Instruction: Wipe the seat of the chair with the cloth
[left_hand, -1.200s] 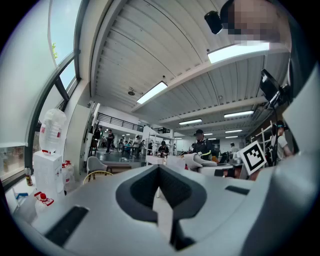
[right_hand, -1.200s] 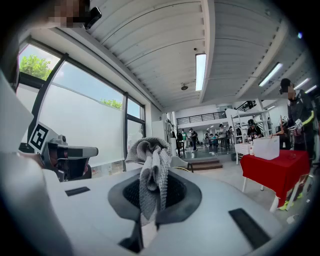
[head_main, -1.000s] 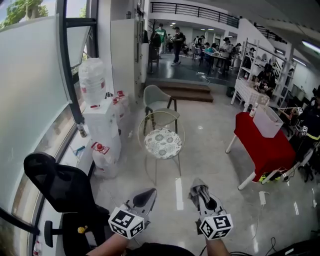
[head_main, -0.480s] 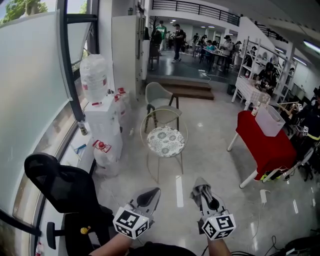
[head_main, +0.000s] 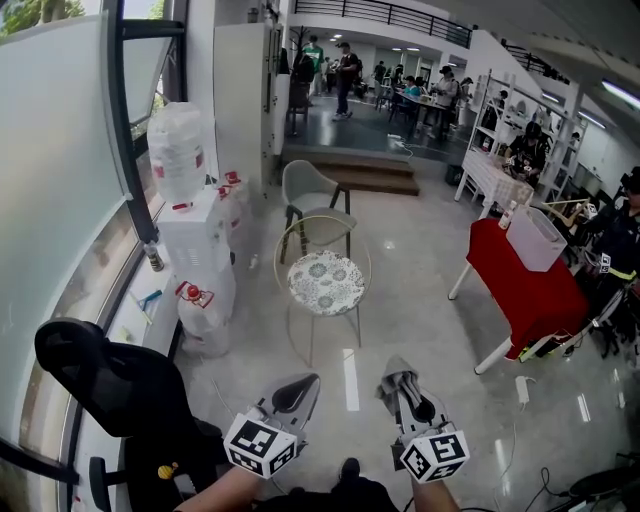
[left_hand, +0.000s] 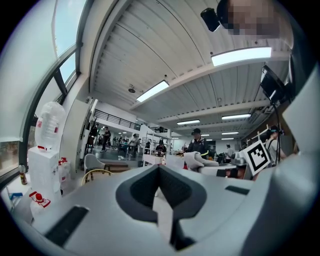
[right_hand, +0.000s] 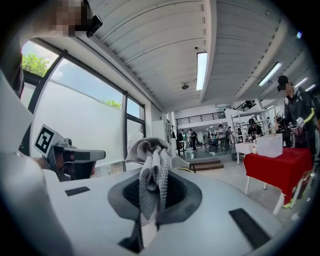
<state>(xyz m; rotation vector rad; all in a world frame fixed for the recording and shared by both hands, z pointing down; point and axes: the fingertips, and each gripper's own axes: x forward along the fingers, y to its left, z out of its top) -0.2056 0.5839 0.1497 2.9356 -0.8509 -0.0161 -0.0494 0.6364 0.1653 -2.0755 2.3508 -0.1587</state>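
A: Closest in, what are the two grippers doing?

B: The left gripper (left_hand: 160, 169) has its jaws together with nothing between them. The right gripper (right_hand: 150, 167) is clamped on the cloth (right_hand: 149, 159).

A: How does the cloth look?

B: It is grey with a knitted, ribbed weave. It is bunched into folds that stick up past the jaw tips, and a strip of it is pinched down in the slot. It hangs in the air low in the head view, well apart from the chair.

A: And the chair (head_main: 305, 232)?

B: It stands ahead of both grippers on the glossy pale floor. The frame is thin and yellowish with a hoop back. The round seat (head_main: 326, 283) carries a white cushion with a grey-green flower pattern, and nothing lies on it.

A: What is around it?

B: A black office chair (head_main: 105, 382) is near on the left. A white water dispenser (head_main: 192, 238) stands beside the window. A pale shell chair (head_main: 305, 188) sits just behind the wire one. A red table (head_main: 522, 290) is off to the right, and there are people far back in the hall.
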